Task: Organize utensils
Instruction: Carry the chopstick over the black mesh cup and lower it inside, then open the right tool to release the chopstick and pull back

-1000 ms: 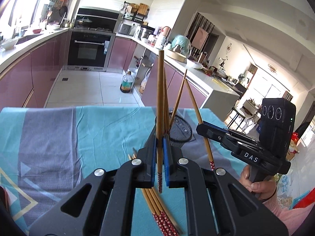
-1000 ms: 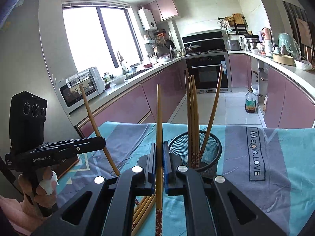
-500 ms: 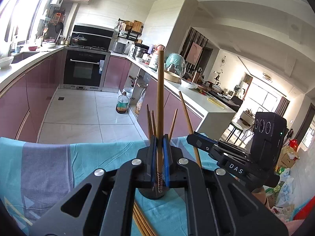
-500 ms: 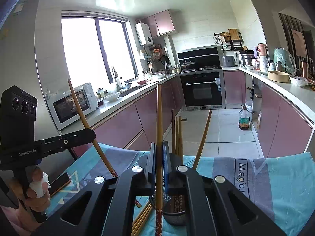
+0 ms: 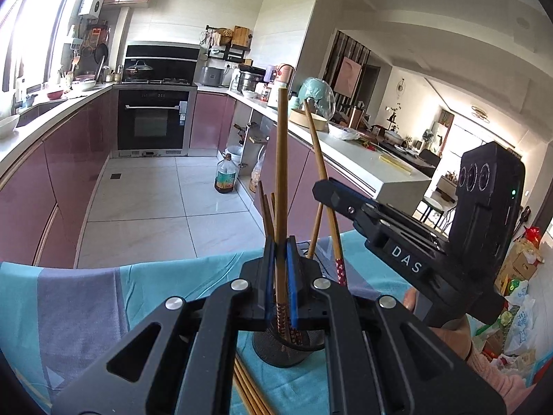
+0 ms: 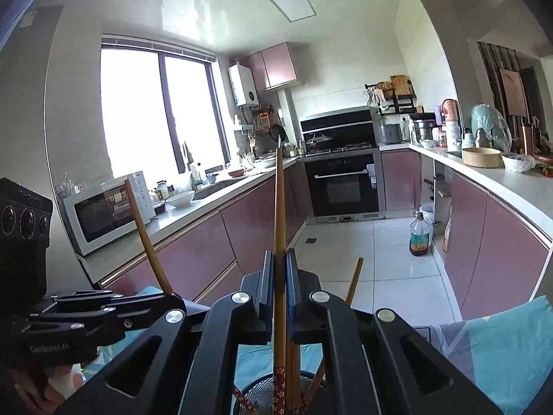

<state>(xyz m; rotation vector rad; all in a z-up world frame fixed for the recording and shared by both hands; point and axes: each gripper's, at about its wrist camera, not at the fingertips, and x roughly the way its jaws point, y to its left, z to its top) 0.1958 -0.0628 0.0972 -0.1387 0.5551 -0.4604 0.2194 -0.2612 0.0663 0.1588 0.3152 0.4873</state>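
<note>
A kitchen with mauve cabinets [image 5: 69,159] and a black built-in oven [image 5: 152,121] lies behind a table covered by a teal and grey cloth [image 5: 103,297].

On that cloth stands a black mesh holder [image 5: 287,347], with several wooden chopsticks already standing in it, their red patterned ends down. The left gripper [image 5: 280,276] has its blue-lined jaws closed to a narrow gap around one upright chopstick [image 5: 281,180]; the stick's patterned lower end reaches down inside the rim of the holder. The right gripper [image 5: 345,204], seen from the left wrist camera coming in from the right, pinches a second chopstick [image 5: 319,173] that leans slightly, its red dotted end hanging just above the holder. In the right wrist view the right gripper [image 6: 280,283] is likewise nearly shut on its chopstick [image 6: 279,228], whose flowered end dips into the holder [image 6: 262,396] directly below. The left gripper [image 6: 166,302] appears there at the left edge with its own stick [image 6: 147,238] slanting upward.

More chopsticks [image 5: 249,390] lie flat on the cloth just beside the base of the holder, toward the camera.

Farther out, a bottle of oil [image 5: 224,178] stands on the tiled floor, and a white microwave [image 6: 103,211] sits on the counter under the window [image 6: 155,117].
</note>
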